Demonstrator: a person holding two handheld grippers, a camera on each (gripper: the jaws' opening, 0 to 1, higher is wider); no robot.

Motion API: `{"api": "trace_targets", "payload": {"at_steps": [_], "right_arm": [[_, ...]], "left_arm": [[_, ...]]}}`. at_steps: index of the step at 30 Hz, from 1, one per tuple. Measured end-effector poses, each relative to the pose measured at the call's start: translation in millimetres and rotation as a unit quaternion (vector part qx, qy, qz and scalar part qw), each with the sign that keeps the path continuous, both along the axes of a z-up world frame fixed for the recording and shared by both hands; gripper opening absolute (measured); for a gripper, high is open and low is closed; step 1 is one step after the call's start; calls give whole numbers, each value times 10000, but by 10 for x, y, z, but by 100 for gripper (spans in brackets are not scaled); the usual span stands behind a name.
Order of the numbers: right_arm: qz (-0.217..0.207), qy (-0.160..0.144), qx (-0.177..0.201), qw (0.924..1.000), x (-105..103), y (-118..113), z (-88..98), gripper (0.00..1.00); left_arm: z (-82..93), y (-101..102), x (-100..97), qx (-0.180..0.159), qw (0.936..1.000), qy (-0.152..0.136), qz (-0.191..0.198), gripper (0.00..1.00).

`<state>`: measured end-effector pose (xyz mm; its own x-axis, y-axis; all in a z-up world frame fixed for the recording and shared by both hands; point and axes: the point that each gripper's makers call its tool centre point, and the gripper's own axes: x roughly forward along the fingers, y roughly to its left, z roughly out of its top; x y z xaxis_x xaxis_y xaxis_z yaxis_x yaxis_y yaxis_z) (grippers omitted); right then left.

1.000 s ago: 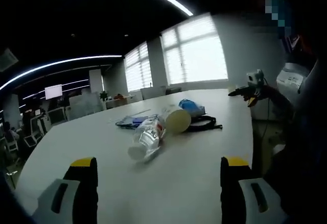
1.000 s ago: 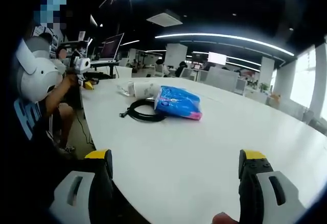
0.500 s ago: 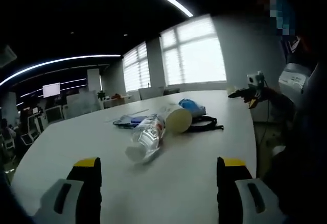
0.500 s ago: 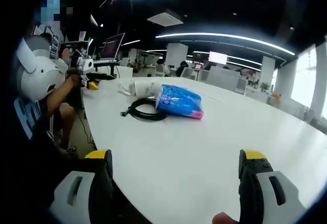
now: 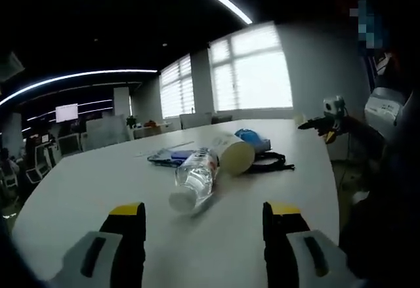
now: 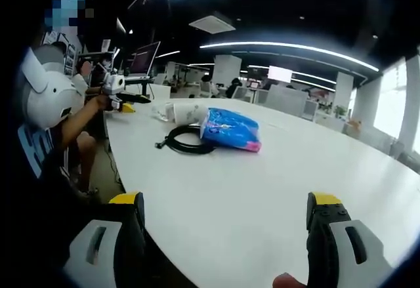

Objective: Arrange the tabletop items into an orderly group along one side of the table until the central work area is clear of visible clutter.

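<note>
Clutter sits mid-worktop (image 5: 79,189): bottle (image 5: 195,178) on its side, cup (image 5: 231,153), blue packet (image 6: 228,130) and cable (image 6: 186,141) together; left gripper (image 5: 203,252) has edged nearer the bottle, fingers (image 5: 128,242) narrowing but empty; right gripper (image 6: 226,242) released, waiting.

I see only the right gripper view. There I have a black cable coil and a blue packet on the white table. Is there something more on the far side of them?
Observer: Yes. The left gripper view shows a clear plastic bottle lying on its side, with its cap end toward the left gripper.
Operator: Is anything beside the bottle?
Observer: A paper cup lies on its side right next to it, one round end facing that camera.
Operator: And how do the left jaws stand?
Observer: They are open with nothing between them, short of the bottle.
</note>
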<state>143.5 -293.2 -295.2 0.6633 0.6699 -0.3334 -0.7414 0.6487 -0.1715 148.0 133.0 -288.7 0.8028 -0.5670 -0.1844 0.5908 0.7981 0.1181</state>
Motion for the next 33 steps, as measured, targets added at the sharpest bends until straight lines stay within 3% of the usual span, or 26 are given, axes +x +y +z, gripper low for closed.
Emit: {"api": "trace_targets", "payload": {"at_steps": [3,11,16,29,33], "right_arm": [[-1,9,1,10000,-3,5,-8,100],[-1,13,-9,10000,-13,1,-23,100],[15,-38,-1,10000,-5,-1,-18,100],[92,-53,-38,9999,-8,4,-55,100],[81,-52,-41,9999,-8,-3,-61,100]], "left_arm": [[-20,-1,21,150,9999,38,-29,64],[-73,11,76,205,9996,168,-21,64],[-136,-8,113,374,9987,348,-51,57],[-124,-16,305,290,9990,339,-20,39],[-157,-8,328,305,9986,424,-48,38]]}}
